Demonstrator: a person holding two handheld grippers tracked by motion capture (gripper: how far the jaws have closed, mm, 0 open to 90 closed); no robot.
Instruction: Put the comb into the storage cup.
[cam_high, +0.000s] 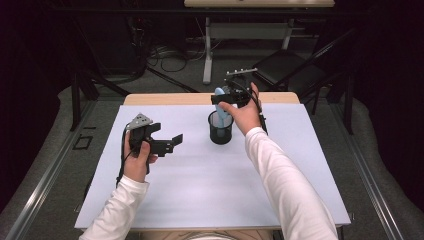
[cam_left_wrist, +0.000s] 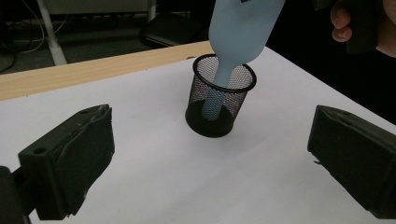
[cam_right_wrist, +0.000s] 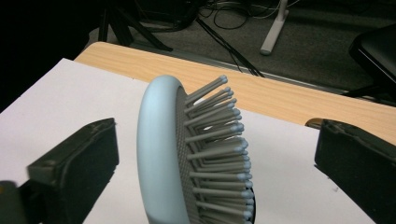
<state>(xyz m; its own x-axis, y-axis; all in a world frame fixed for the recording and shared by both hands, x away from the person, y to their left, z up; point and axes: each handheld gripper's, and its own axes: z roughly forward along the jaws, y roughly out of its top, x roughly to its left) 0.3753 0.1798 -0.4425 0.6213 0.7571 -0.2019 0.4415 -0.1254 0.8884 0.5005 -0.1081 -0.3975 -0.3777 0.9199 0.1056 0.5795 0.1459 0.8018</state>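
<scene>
The mesh cup (cam_high: 220, 128) stands near the table's far edge (cam_high: 165, 99), bare white sheet (cam_high: 200, 180) all round; the blue hairbrush (cam_high: 220, 102) stands handle-down inside it, between the right gripper's (cam_high: 231, 97) wide-open jaws, untouched; left gripper (cam_high: 167, 142) open, empty

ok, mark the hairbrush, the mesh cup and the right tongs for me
hairbrush (cam_right_wrist: 161, 154): right gripper view, on the pale blue back edge of its head.
mesh cup (cam_left_wrist: 212, 100): left gripper view, on its black mesh wall.
right tongs (cam_right_wrist: 217, 168): right gripper view, midway between the open black jaws.
</scene>
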